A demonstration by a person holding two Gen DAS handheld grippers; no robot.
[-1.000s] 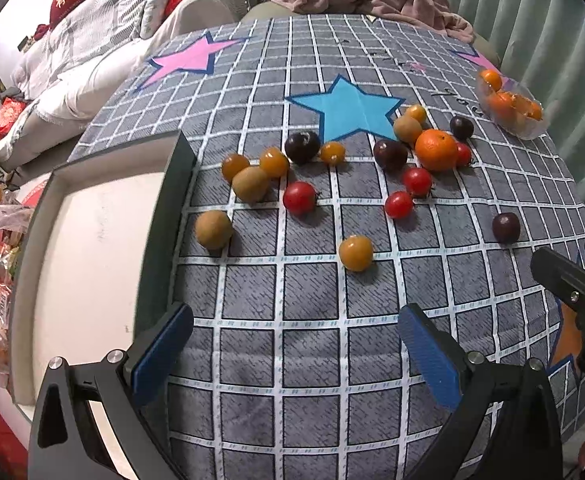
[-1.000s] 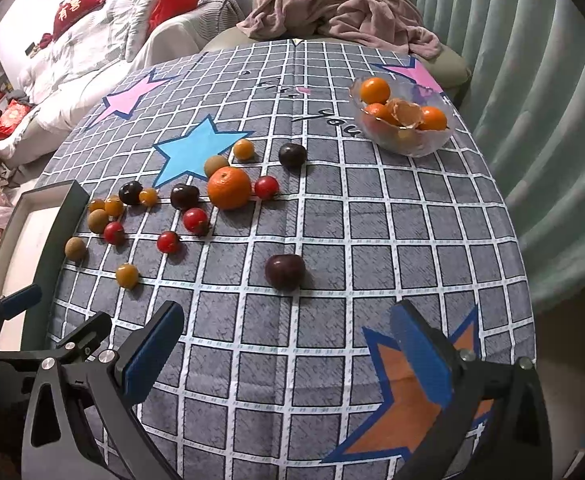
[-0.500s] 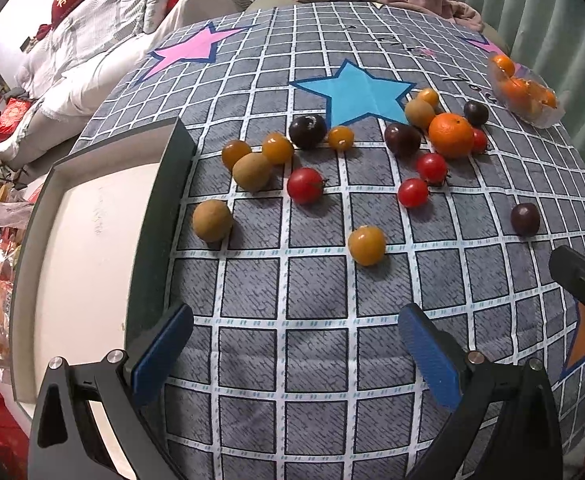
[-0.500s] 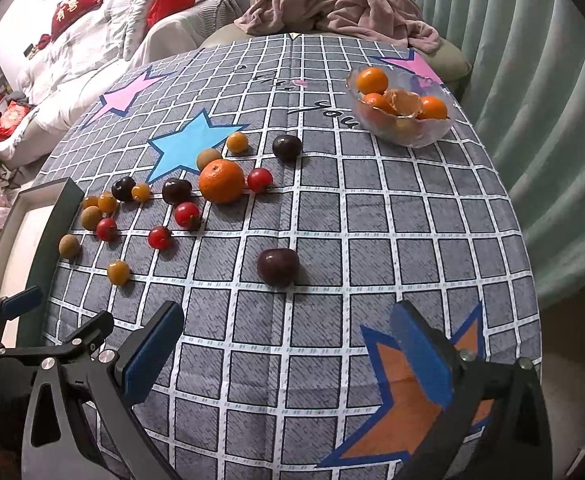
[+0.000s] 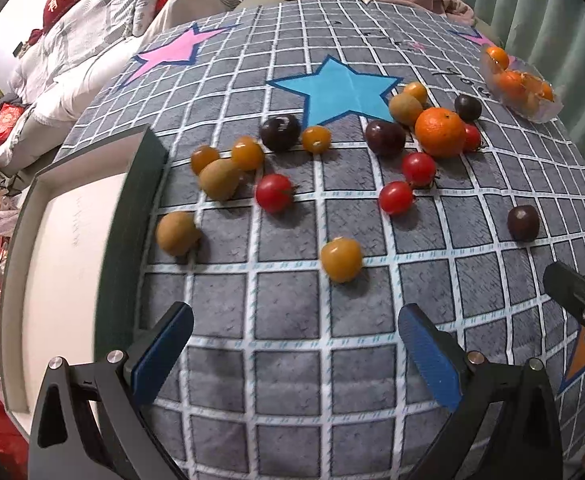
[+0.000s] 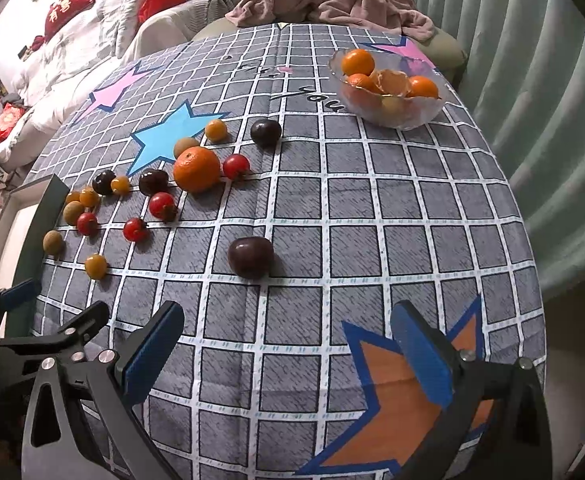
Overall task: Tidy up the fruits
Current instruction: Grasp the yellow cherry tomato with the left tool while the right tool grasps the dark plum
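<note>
While hovering low over the grid-patterned cloth (image 5: 292,320) on the bench, left claw (image 5: 292,344) spread wide and empty, blue pads aimed at a lone yellow tomato (image 5: 341,259) just ahead, with red tomatoes (image 5: 396,197), dark plums (image 5: 385,138), brown longans (image 5: 177,233) and one big orange (image 5: 440,132) scattered beyond, a tray (image 5: 132,216) at the left edge. Right claw (image 6: 288,354) likewise parted and holding nothing, nearest a single dark plum (image 6: 250,257) lying apart from the cluster, glass bowl (image 6: 396,114) of oranges far back near the curtain (image 6: 532,80).
</note>
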